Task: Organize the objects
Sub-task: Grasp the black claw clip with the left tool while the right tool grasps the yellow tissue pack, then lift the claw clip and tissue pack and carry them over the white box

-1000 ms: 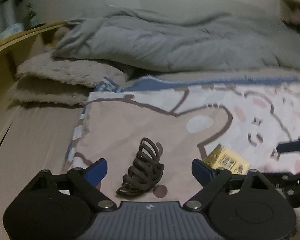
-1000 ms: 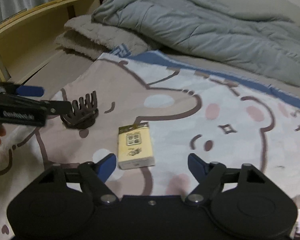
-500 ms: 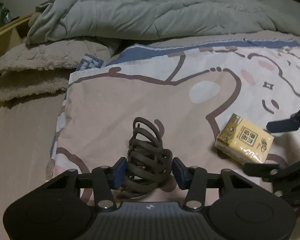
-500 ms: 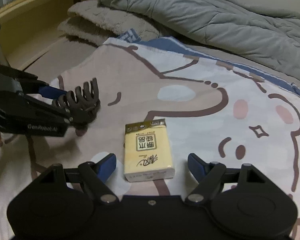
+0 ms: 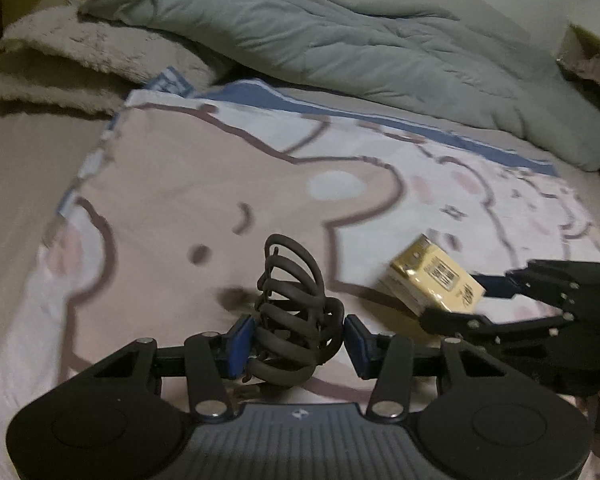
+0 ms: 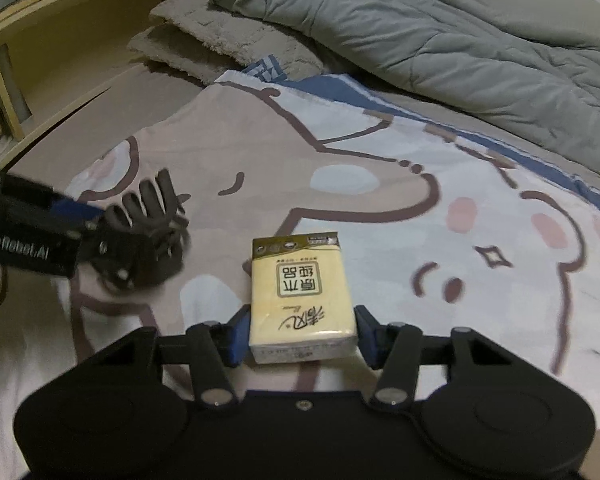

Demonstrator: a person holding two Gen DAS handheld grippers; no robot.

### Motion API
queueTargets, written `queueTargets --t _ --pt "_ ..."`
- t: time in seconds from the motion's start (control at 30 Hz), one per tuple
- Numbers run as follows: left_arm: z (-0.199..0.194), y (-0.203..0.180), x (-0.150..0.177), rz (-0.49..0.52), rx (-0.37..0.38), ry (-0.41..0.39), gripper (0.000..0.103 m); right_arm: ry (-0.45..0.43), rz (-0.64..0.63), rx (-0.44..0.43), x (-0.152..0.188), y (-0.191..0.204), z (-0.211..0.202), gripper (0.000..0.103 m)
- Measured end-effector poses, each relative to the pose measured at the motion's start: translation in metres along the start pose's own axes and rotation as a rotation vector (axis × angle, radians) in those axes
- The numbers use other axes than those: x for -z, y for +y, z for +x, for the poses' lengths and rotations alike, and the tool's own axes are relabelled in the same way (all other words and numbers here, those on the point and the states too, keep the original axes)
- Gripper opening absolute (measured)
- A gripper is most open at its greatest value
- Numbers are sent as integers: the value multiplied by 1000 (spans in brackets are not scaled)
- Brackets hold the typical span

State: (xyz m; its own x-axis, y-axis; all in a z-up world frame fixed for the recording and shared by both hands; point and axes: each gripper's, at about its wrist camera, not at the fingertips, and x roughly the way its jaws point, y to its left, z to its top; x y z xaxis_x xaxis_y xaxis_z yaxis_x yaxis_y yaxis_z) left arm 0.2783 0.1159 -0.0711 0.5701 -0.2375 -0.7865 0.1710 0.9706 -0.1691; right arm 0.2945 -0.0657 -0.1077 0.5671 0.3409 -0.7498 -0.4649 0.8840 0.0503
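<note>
Now my left jaws [image 5: 296,342] have closed on the hair claw [image 5: 296,320] and my right jaws [image 6: 302,336] have just been closing onto the tissue pack [image 6: 300,296], both on the bed's cartoon blanket [image 6: 340,140], so lifting can follow.

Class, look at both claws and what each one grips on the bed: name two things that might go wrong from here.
The left claw pinches the hair clip on its curved, springy teeth, so it might twist or pop free. The right claw, jaws just closing, holds only the tissue pack's near end; it may droop or slip.
</note>
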Motion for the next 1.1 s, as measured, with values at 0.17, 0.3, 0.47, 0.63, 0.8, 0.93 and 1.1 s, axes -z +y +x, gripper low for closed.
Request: queueTargets --t 0.17,0.3,0.47,0.63,0.8,0.93,1.1 --pt "-14 -36 21 12 53 36 50 10 -35 39 14 -9 -35 54" --pt "-18 -59 37 11 103 81 50 34 -55 52 29 -17 -60 54" --pt "-20 -72 54 -51 229 150 50 71 -42 44 51 -29 -87 54" --pt "-15 -69 60 -43 156 167 57 93 -39 35 63 -31 -99 54" --pt "-24 -52 58 -5 1 117 66 101 -71 14 67 -25 -105 54" --pt "-33 -42 56 0 -36 79 66 98 -86 -4 67 -20 -107 54" --pt "-39 -46 55 -19 22 74 66 90 -91 -6 65 -16 -110 54"
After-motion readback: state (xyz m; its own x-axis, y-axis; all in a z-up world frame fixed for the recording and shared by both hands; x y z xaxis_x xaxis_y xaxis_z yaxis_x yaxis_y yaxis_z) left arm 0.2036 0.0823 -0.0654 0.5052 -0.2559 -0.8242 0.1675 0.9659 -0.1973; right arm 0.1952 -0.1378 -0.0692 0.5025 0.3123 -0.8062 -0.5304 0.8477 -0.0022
